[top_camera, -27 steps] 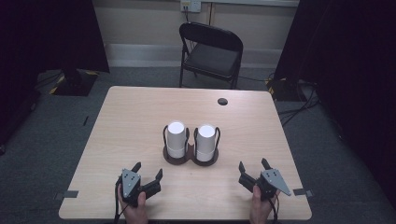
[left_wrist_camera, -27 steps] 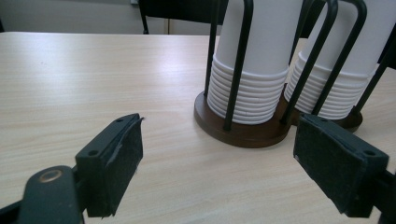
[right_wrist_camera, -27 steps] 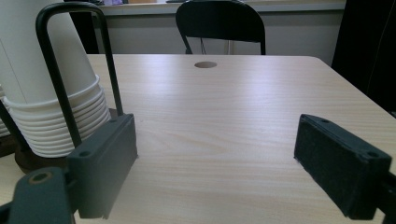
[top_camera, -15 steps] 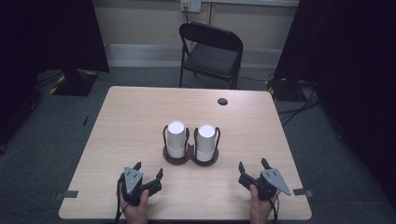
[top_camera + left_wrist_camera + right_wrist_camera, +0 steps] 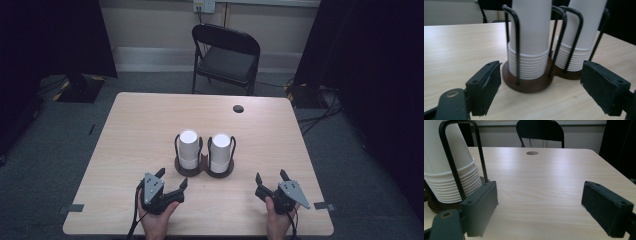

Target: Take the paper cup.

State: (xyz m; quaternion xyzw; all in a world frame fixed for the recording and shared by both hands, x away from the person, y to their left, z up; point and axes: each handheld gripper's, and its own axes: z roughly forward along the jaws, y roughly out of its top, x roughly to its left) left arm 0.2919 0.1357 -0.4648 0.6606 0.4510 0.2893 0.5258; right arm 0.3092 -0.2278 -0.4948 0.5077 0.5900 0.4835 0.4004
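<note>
Though both cup stacks are plain white with no readable writing, their ribbed rims show clearly. Left stack of cups (image 5: 188, 148) and right stack of cups (image 5: 220, 152) stand upright in a dark wire holder (image 5: 204, 168) at the tabletop (image 5: 130, 130) centre. Left tool (image 5: 171, 181) at seven o'clock and right tool (image 5: 270, 179) at five o'clock both rest spread, gripping nothing, apart from the holder. A round hole (image 5: 238, 108) lies at one o'clock; a black chair (image 5: 226, 52) stands beyond at twelve.

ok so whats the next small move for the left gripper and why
Probably ease the left gripper forward toward the left cup stack. Its jaws are open, short of the holder, and the stack sits between them in the left gripper view.
</note>
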